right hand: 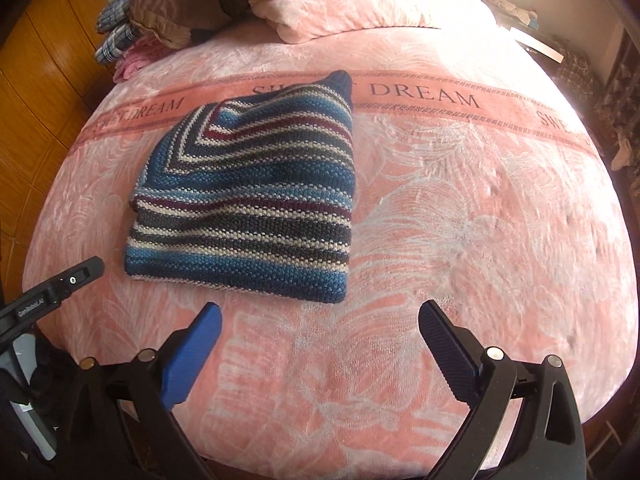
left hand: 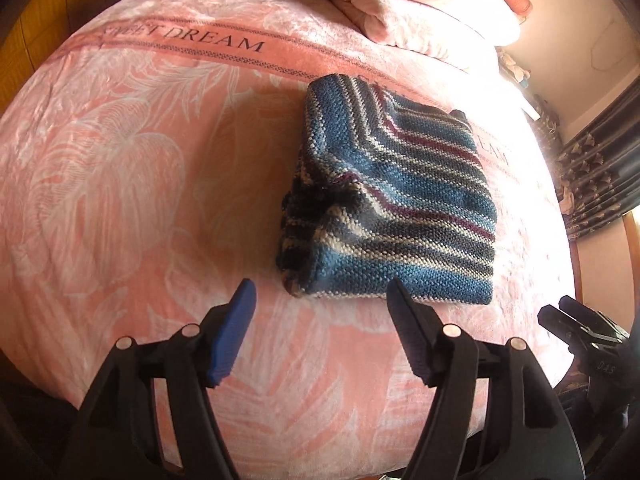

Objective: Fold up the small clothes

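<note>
A small knitted garment with blue, grey, white and maroon stripes lies folded into a thick square on the pink bed cover. In the right wrist view the same folded garment sits left of centre. My left gripper is open just short of the garment's near edge, nothing between its fingers. Further from the cloth, my right gripper is open over bare cover, below the garment's near right corner. Each gripper shows at the edge of the other's view, the right one and the left one.
The cover carries a "SWEET DREAM" band behind the garment. A folded pink blanket, a brown cushion and plaid clothes lie at the bed's far end. Wooden panels stand left, dark curtains right.
</note>
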Demonstrator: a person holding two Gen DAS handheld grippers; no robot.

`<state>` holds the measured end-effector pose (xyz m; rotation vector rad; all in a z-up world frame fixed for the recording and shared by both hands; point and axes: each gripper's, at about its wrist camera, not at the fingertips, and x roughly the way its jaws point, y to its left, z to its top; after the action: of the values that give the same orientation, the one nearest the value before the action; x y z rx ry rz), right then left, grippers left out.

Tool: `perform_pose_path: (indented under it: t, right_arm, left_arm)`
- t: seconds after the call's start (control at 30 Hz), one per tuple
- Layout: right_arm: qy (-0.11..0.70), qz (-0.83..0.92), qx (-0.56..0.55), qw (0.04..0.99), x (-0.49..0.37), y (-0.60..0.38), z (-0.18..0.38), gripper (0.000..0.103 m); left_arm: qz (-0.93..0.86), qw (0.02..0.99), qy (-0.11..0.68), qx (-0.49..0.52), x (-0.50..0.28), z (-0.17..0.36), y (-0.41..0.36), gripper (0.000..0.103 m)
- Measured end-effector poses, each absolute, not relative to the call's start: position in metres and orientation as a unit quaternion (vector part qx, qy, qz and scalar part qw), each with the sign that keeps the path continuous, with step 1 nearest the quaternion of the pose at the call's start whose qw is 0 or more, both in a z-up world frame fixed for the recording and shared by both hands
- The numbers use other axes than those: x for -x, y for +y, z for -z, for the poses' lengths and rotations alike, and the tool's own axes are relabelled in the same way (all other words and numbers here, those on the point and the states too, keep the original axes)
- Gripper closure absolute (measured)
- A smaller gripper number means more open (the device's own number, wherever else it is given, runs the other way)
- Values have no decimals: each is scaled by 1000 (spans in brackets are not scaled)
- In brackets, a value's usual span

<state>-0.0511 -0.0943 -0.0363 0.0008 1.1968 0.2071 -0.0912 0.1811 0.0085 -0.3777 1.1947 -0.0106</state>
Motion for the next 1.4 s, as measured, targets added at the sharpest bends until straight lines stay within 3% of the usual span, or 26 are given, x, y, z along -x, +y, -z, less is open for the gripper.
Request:
perform_pose_path:
  t: [0.23,0.87,1.4]
  right_arm:
    - [541,-83,-4,837,70,-100,21,4]
    - [458,-87,64,882,119,-75,-13,4]
    - [500,-53,58,863,107,-80,8,4]
  left_arm:
    - [-3,840,533,100,116,-30,157,16]
    - [-16,854,512,91,154,-50,146,14]
    - [-10,865,496,73,151,-52,130,14]
